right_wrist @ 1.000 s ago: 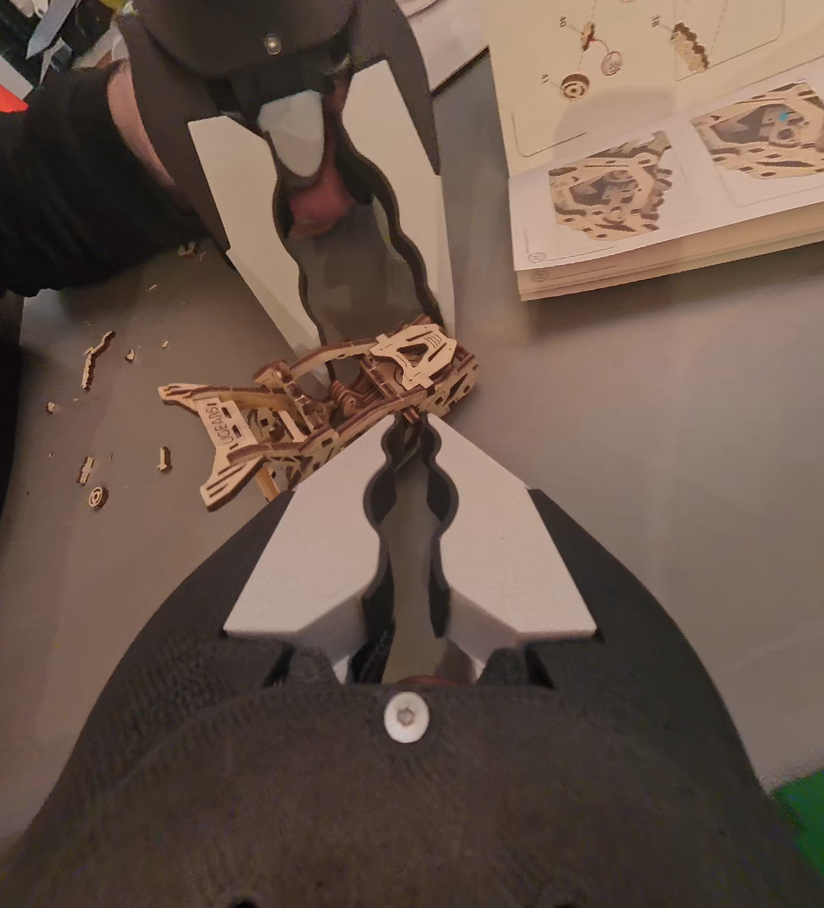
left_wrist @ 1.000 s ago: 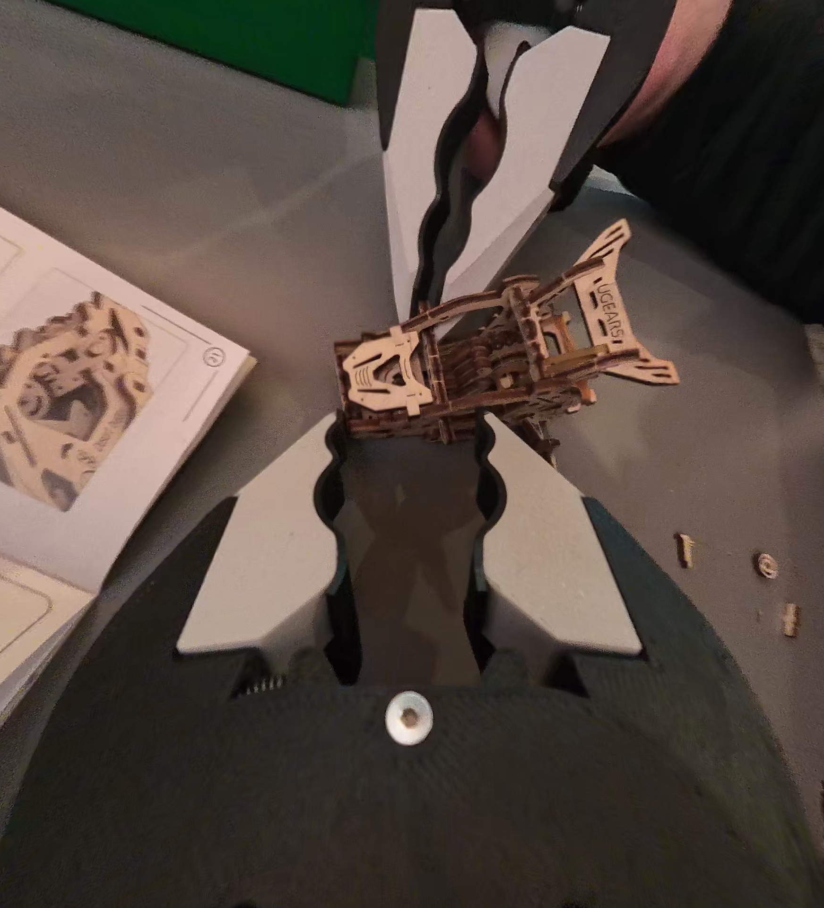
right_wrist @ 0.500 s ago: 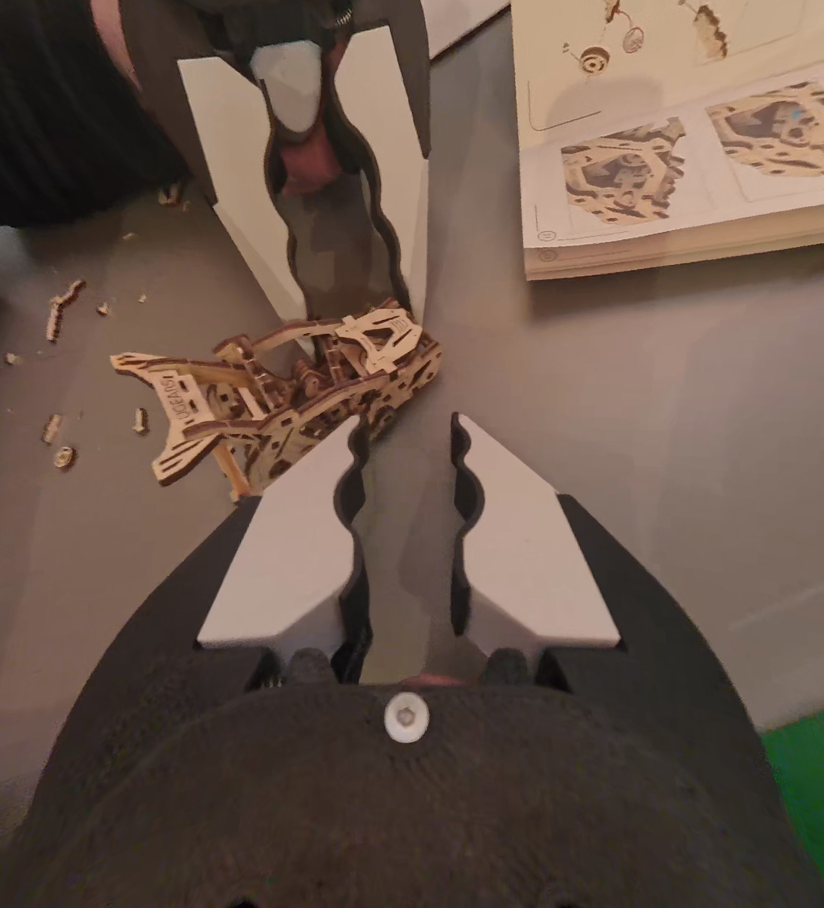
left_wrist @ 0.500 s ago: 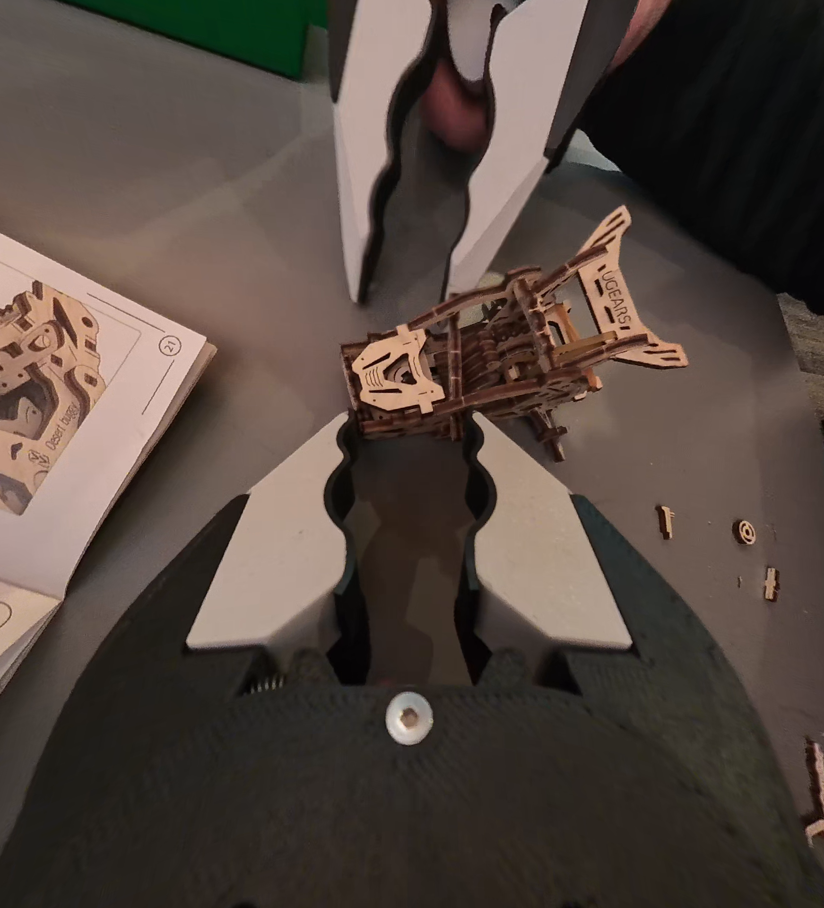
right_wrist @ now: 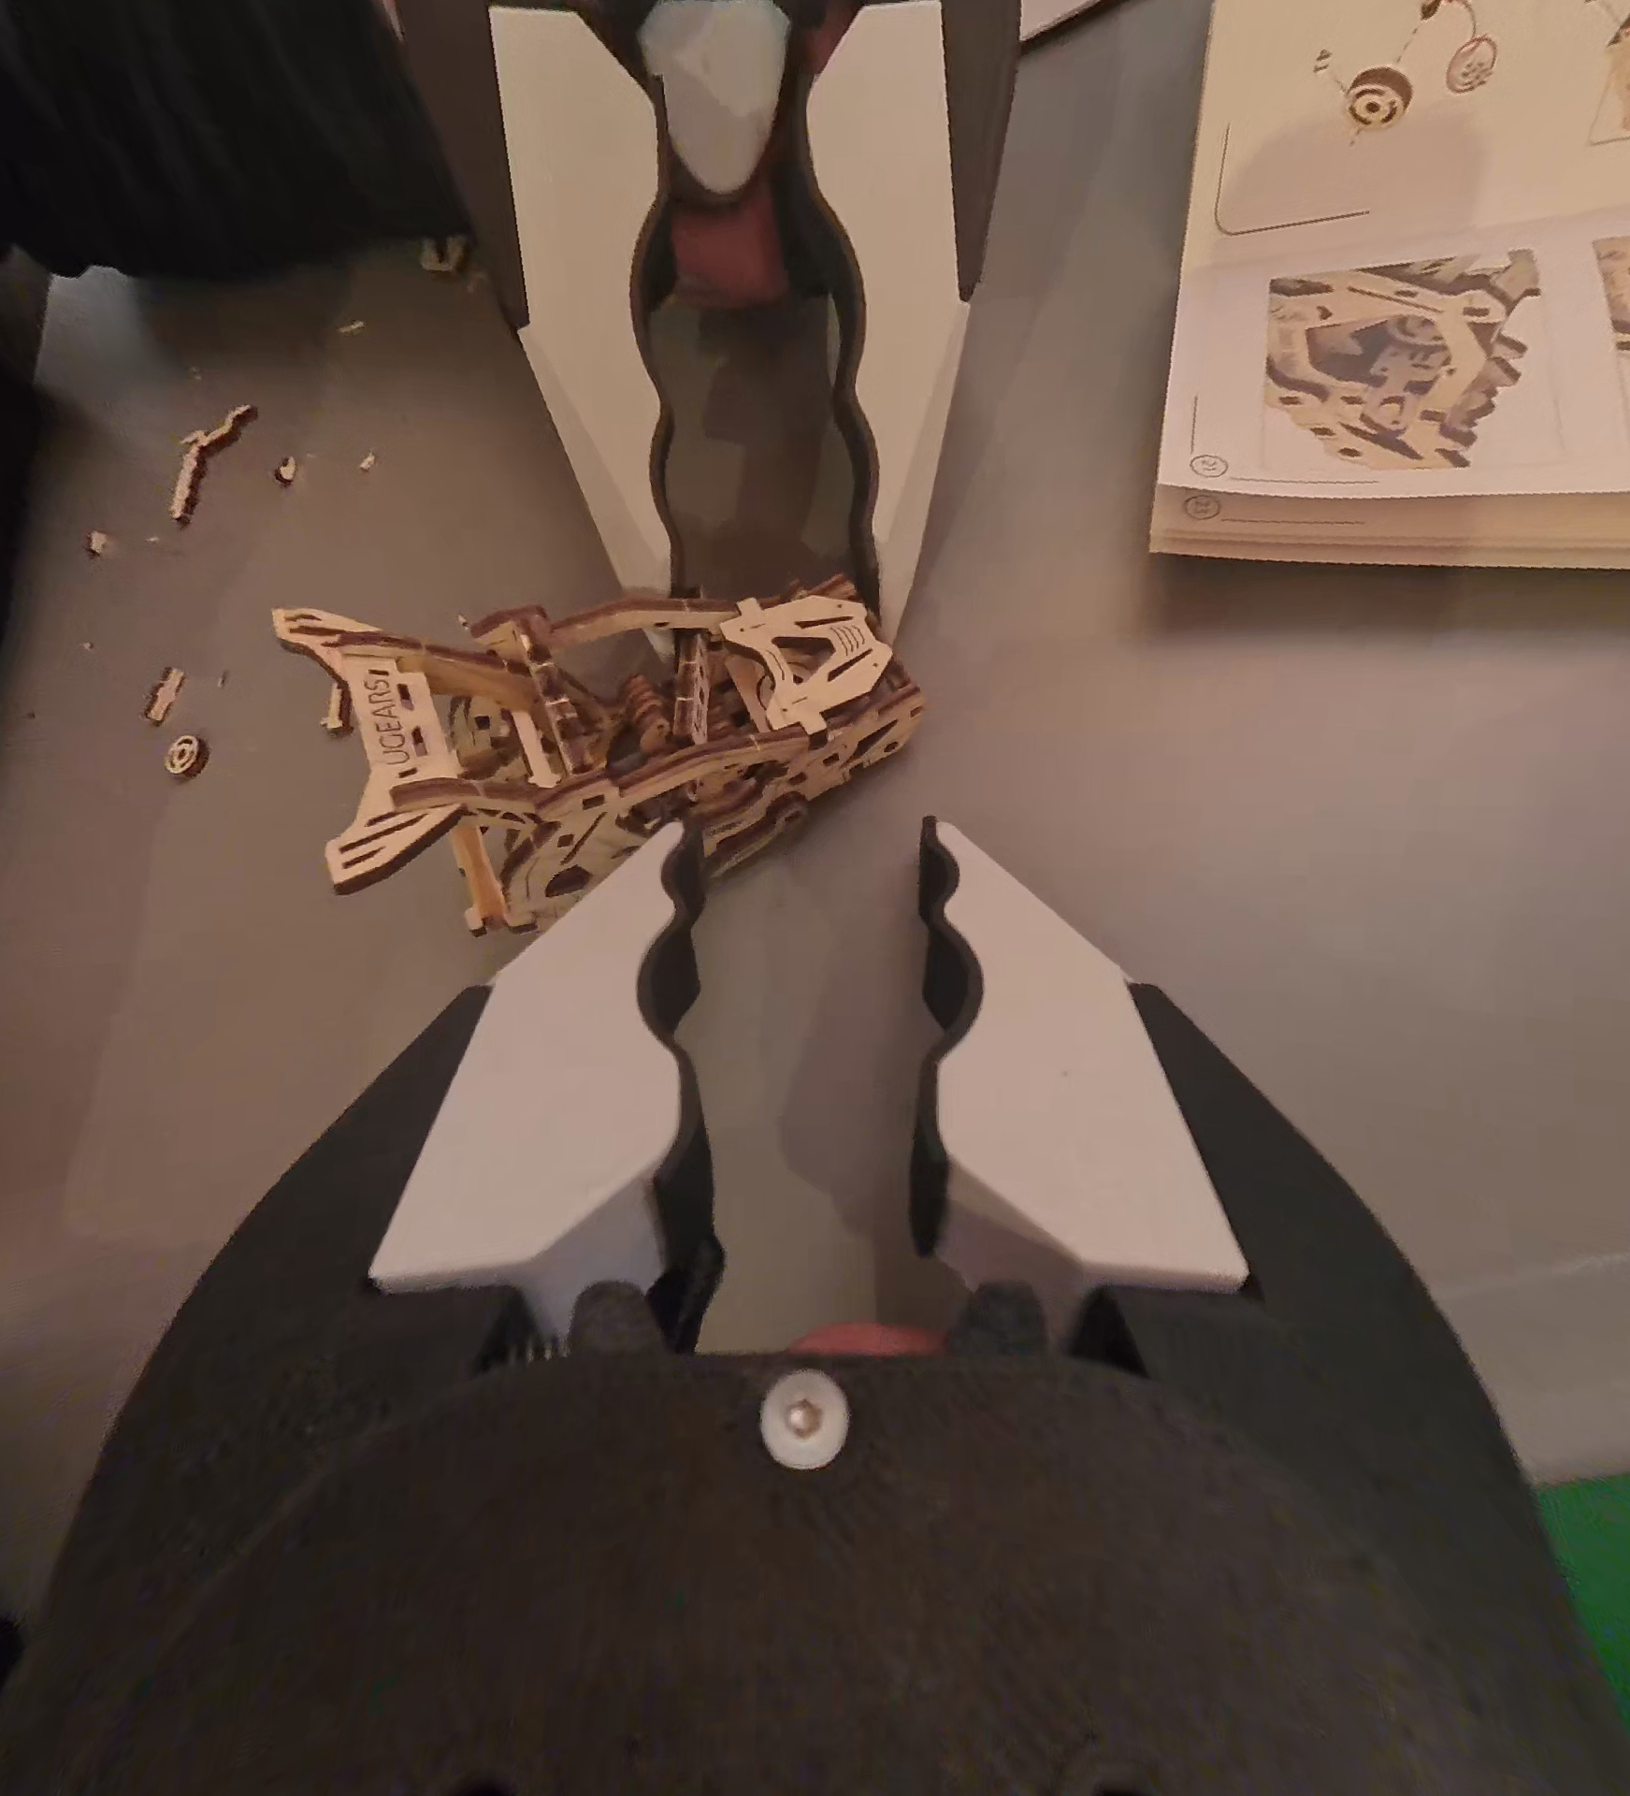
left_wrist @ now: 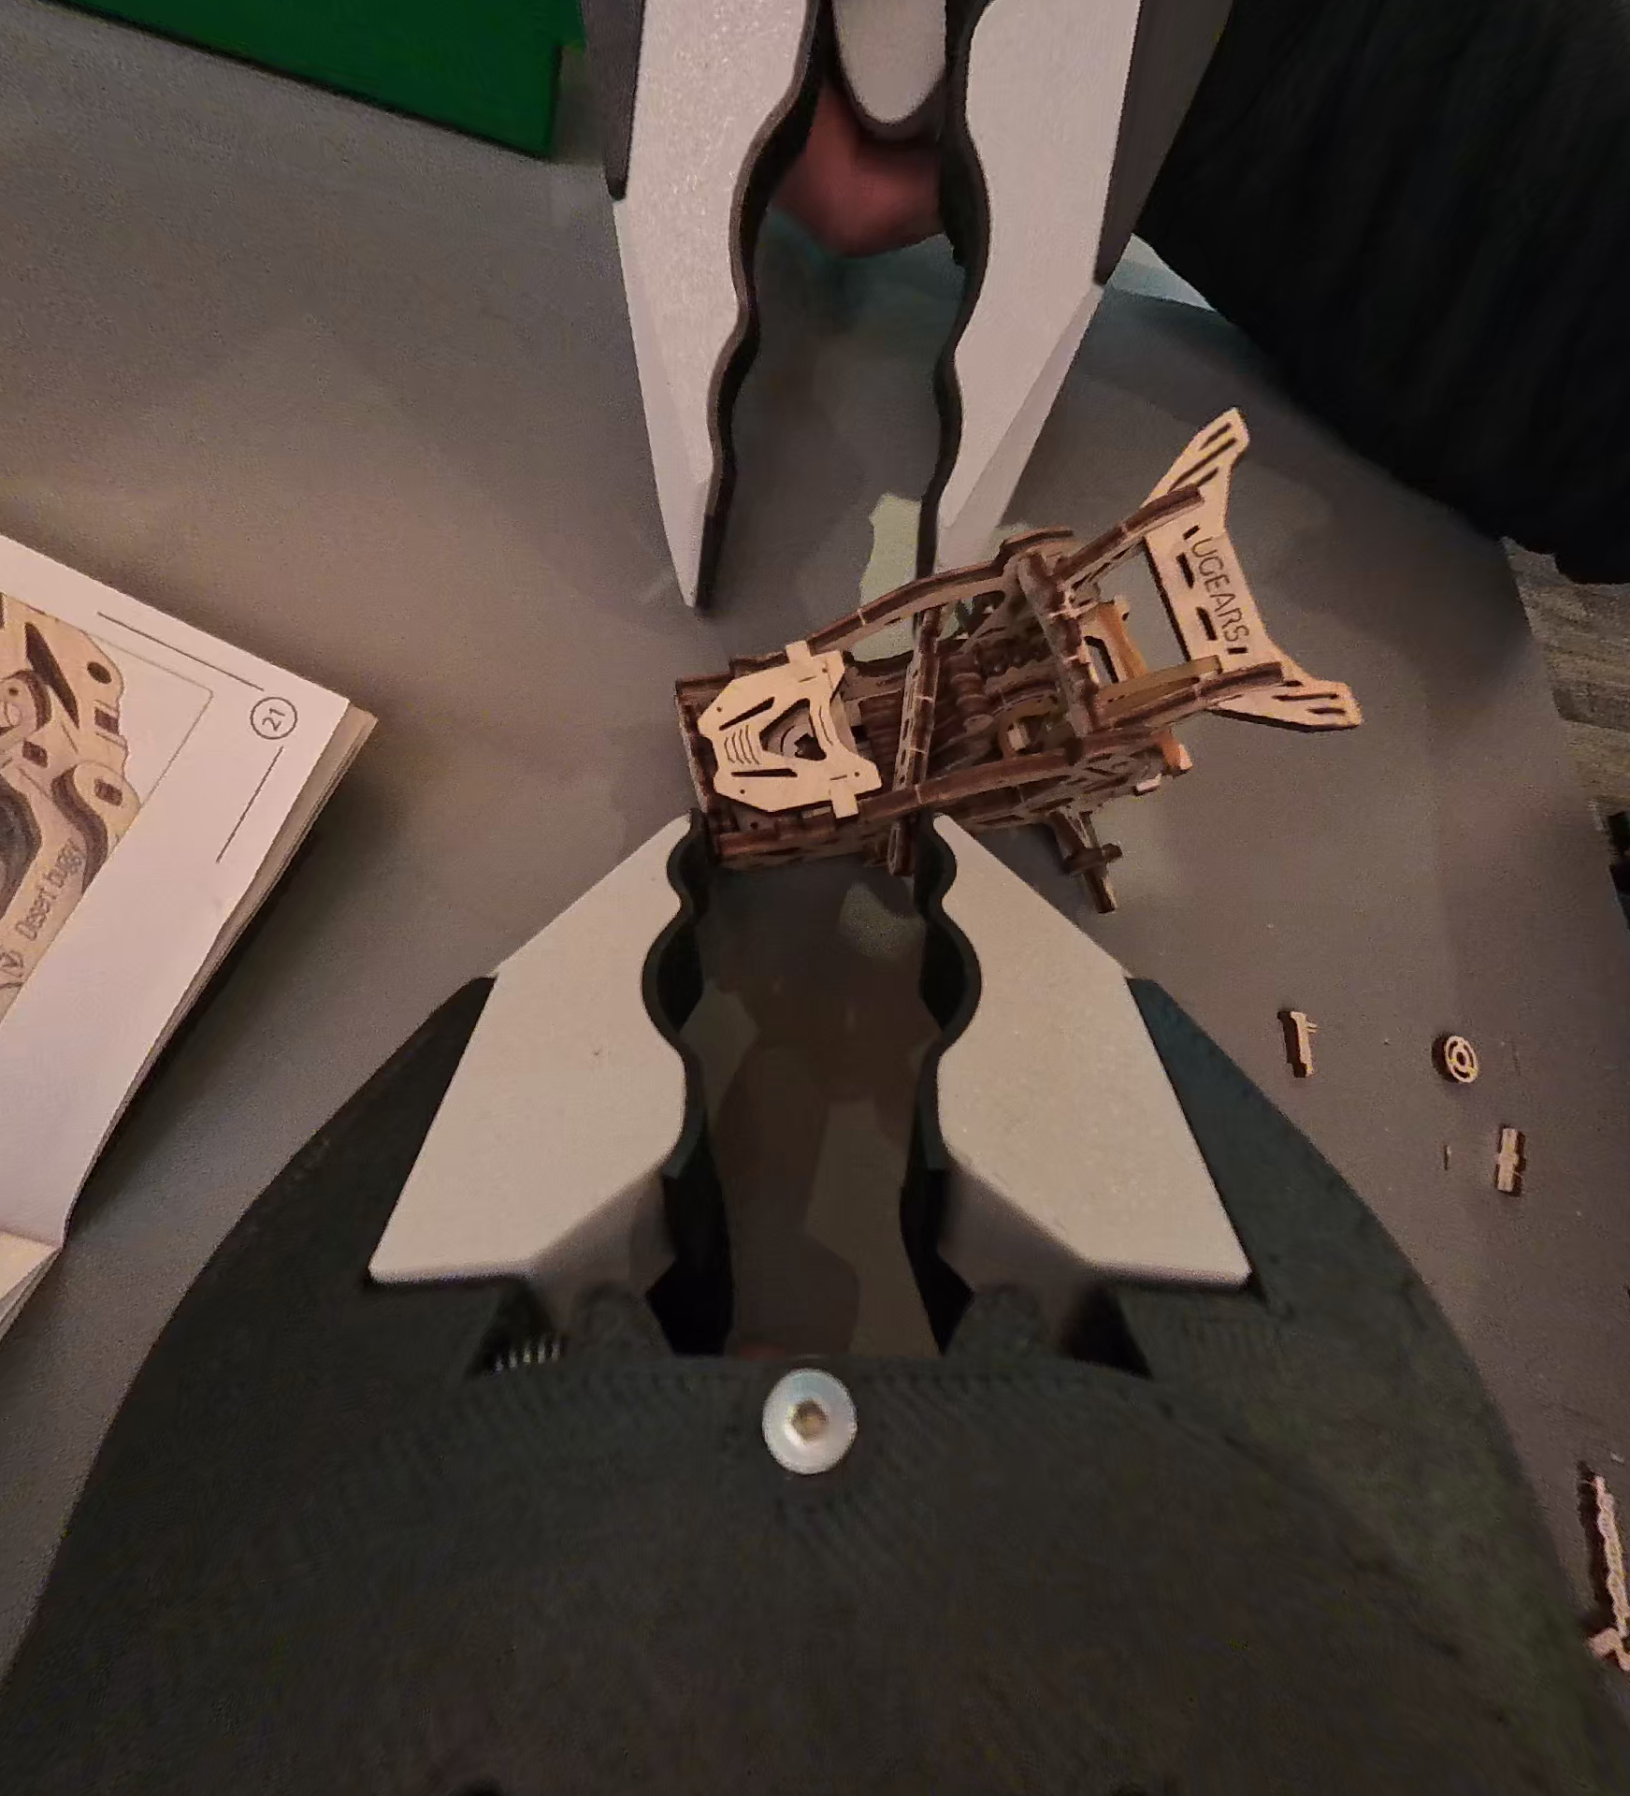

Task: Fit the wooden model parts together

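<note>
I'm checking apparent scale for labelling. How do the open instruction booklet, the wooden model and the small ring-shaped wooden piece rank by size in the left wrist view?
1. open instruction booklet, though cropped and nearer the camera
2. wooden model
3. ring-shaped wooden piece, clearly smallest

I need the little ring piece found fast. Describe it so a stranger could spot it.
Start at the wooden model on the grey table. Look towards its forked tail side, where loose scraps lie. The ring piece is the only round one, with concentric circles; its neighbours are straight slivers.
</note>
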Tool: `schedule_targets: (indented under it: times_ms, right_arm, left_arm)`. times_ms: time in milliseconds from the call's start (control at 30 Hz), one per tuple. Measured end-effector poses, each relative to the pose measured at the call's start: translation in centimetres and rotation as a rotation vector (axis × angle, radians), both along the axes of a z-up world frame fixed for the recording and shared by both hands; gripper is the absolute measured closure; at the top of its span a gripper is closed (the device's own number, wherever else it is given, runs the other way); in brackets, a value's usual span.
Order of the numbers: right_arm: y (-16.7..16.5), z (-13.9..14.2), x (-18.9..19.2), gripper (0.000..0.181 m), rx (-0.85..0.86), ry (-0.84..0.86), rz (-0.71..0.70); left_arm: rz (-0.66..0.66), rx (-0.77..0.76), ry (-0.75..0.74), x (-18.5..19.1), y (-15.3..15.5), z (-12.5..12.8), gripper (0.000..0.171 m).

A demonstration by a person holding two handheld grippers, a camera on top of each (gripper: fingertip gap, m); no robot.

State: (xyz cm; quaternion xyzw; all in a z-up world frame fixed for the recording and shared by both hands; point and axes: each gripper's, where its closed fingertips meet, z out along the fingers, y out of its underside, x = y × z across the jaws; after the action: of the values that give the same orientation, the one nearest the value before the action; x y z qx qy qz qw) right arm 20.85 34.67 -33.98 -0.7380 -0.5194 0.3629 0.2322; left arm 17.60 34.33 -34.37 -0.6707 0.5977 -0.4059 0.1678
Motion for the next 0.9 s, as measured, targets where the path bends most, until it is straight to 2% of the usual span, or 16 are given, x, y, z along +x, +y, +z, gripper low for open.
schedule_targets:
  times_ms: [100, 300, 500, 767, 900]
  right_arm:
    - [-0.3, 0.0, 0.4, 0.133, -0.015, -0.001, -0.003]
    - [-0.2, 0.5, -0.2, 0.136, -0.023, 0.063, -0.017]
    - [0.0, 0.1, 0.1, 0.158, -0.039, 0.04, -0.057]
    - [-0.7, 0.1, 1.2, 0.15, -0.011, -0.002, -0.041]
    - [-1.6, 1.1, 1.0, 0.152, 0.086, 0.027, 0.024]
  left_arm:
    - [0.004, 0.0, 0.0, 0.0, 0.0, 0.0, 0.132]
    - [0.002, -0.011, 0.017, 0.0, -0.3, 0.1, 0.131]
    - [-0.007, -0.034, 0.017, 0.3, -0.8, 0.2, 0.127]
    - [-0.016, -0.018, 0.022, 0.4, -1.1, 0.2, 0.128]
    - [-0.011, -0.033, 0.017, 0.5, -1.1, 0.2, 0.128]
